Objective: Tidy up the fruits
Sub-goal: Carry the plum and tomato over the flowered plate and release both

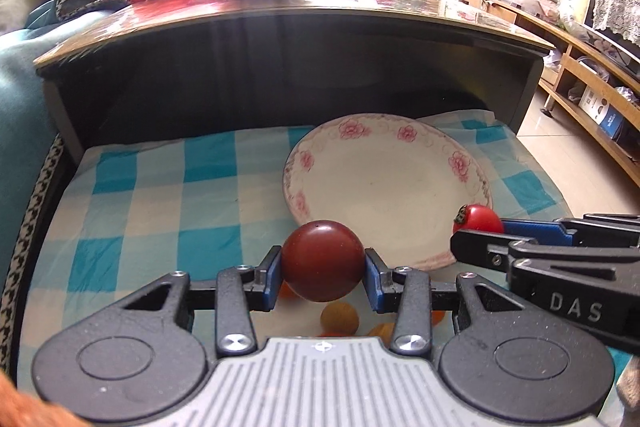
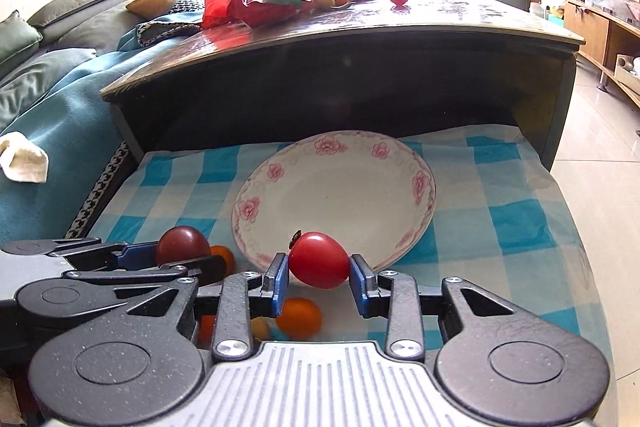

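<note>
Two hand-held grippers clamped: left (image 1: pixel 323 263) on dark tomato (image 1: pixel 323 261), "DAS"-marked right (image 2: pixel 319 261) on red tomato (image 2: pixel 319 259).

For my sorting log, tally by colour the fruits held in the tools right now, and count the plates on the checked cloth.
Dark red round tomato, in left tool: 1
Bright red oval tomato, in right tool: 1
White floral ceramic plate: 1
Total: 3

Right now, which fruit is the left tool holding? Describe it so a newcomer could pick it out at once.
Start at the flowered white plate on the blue checked cloth. Just before its near rim, the left tool is shut on the dark maroon tomato. The right tool holds a brighter red tomato with a stem, and small orange fruits lie below.
</note>
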`<action>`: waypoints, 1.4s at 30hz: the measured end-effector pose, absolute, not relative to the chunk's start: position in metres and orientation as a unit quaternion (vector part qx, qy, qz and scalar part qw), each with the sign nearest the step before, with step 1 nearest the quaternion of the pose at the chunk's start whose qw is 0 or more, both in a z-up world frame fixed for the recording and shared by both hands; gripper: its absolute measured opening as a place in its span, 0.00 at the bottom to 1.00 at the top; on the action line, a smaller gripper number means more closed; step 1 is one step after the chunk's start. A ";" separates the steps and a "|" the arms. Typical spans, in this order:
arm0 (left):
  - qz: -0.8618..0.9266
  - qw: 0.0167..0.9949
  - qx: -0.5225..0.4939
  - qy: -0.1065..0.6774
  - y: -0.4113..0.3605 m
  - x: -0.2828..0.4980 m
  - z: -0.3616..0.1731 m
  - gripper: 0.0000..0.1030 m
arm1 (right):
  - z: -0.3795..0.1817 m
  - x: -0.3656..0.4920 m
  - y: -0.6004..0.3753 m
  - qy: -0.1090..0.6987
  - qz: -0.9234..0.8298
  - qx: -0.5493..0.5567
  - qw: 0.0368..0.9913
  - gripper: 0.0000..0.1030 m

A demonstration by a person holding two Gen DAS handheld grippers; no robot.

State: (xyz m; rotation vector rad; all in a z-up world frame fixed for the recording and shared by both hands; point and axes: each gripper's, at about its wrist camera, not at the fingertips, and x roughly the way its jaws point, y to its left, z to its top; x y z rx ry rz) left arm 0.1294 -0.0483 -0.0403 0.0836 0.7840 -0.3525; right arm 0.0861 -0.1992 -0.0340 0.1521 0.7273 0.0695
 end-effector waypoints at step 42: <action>-0.155 0.915 0.084 0.362 -0.077 0.169 -0.058 0.48 | -0.057 0.139 -0.220 0.351 0.017 0.072 0.934 0.27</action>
